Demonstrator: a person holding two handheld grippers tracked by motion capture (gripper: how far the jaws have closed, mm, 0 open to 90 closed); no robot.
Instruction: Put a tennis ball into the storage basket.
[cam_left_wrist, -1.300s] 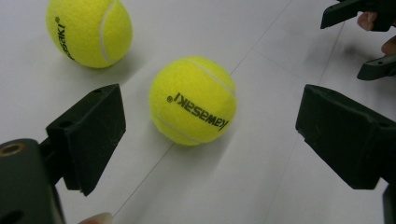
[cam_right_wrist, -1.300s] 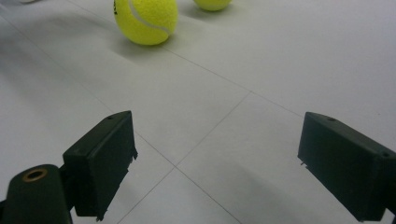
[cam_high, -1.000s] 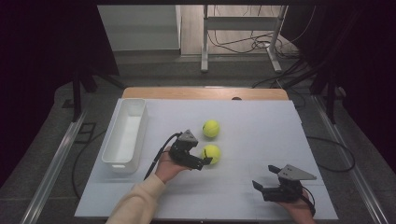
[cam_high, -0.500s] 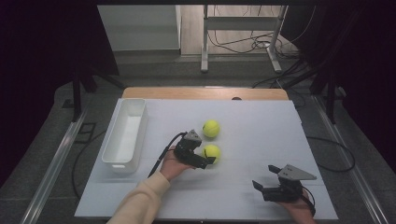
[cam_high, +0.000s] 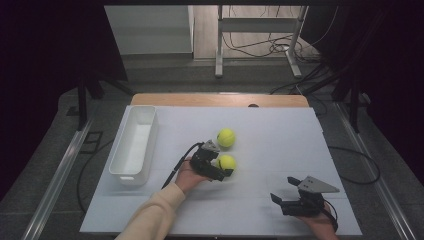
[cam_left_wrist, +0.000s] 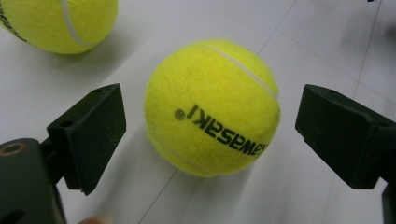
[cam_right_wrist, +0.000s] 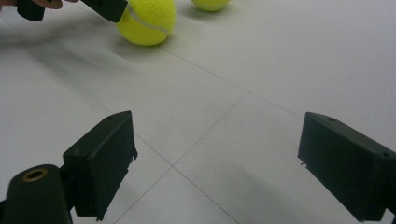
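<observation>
From my left gripper view the second tennis ball (cam_left_wrist: 56, 21) is cut off at the top-left corner, and my left gripper (cam_high: 222, 170) hides the near side of the printed tennis ball (cam_high: 228, 161) from above.

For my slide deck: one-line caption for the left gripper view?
Open left gripper straddles a yellow tennis ball on the white table; second ball behind.
</observation>
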